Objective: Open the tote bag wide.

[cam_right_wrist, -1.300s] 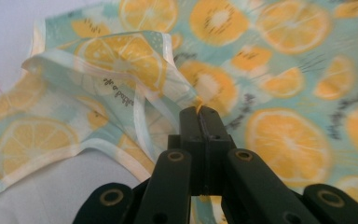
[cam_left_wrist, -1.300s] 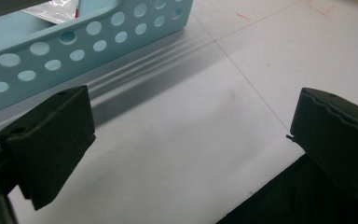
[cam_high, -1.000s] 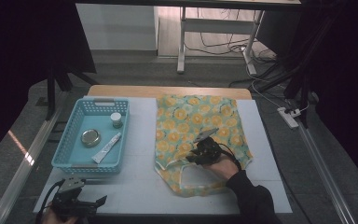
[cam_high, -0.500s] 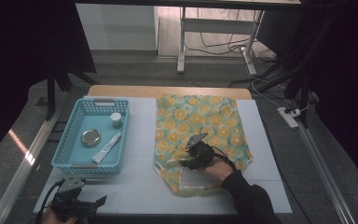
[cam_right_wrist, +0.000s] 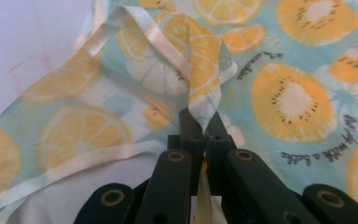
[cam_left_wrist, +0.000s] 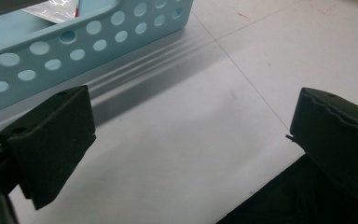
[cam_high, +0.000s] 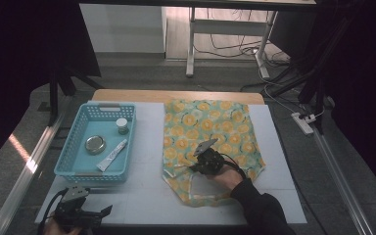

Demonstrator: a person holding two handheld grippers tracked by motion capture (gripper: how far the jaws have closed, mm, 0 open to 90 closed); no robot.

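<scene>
Fabric with a citrus-slice print (cam_high: 210,132) lies spread flat on the white table mat (cam_high: 142,196), covering the mat's right half from the 12 o'clock edge down toward 6 o'clock. Right gripper (cam_high: 206,159) sits over the lower part of this fabric, held by the person's hand (cam_high: 227,177) entering from 5 o'clock. In the right gripper view its jaws are closed together and clamped on a raised fold of the fabric's pale-trimmed strap (cam_right_wrist: 200,60); the pinched strip rises from the jaw tips toward 12 o'clock, and the rest of the cloth lies flat beneath.

Left gripper (cam_high: 81,211) rests at the 7 o'clock corner of the mat, well apart from the fabric. In the left gripper view its jaws stand wide apart with bare mat between them and nothing held.

Basket, light blue with perforated walls (cam_high: 78,142), stands at 9 o'clock on the mat, just beside the fabric's left edge and not touching it. Contents:
- small jar with a pale lid (cam_high: 122,126), toward the basket's 1 o'clock corner;
- round metal tin (cam_high: 94,144), near the centre;
- white tube (cam_high: 112,154), lying diagonally toward 5 o'clock.

The basket's wall (cam_left_wrist: 74,42) appears at 11 o'clock in the left gripper view, near the left jaw.
</scene>
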